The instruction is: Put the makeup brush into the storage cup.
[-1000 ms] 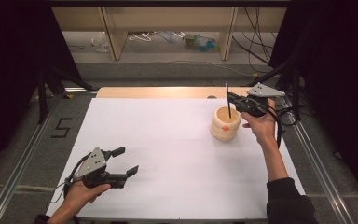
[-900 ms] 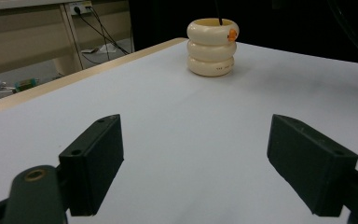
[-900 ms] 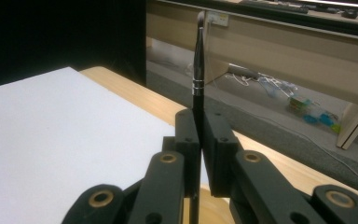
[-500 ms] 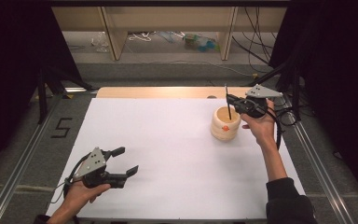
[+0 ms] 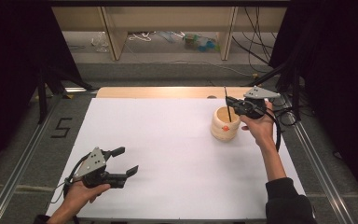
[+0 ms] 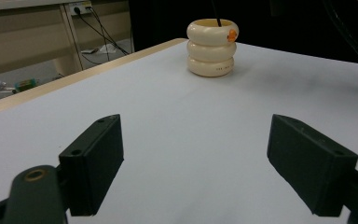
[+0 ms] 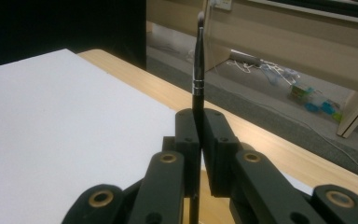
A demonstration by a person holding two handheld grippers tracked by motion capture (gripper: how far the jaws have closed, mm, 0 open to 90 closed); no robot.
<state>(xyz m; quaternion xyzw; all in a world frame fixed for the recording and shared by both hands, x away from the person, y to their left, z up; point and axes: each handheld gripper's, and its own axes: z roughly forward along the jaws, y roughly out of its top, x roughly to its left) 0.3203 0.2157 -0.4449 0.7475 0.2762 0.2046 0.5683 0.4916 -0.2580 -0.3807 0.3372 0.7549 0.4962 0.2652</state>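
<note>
White table [image 5: 168,140], dark surround. Right gripper [image 5: 229,103] clamped on a thin black brush [image 5: 227,105], held upright with its lower end in the cream ringed holder [image 5: 225,124]. Silver ferrule is seen in the right gripper view [image 7: 198,84]. Left gripper [image 5: 127,161] held wide, empty, well apart.

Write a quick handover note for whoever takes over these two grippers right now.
Right gripper: jaws shut on the thin black brush, held upright, its lower end inside the cream ringed holder at the far right of the white table.
Left gripper: jaws open, nothing between them, near the table's front left.
Done: brush gripped at the holder.
Left: whether it is going in or coming out cannot be told; finish that move, probably with the right gripper alone.
</note>
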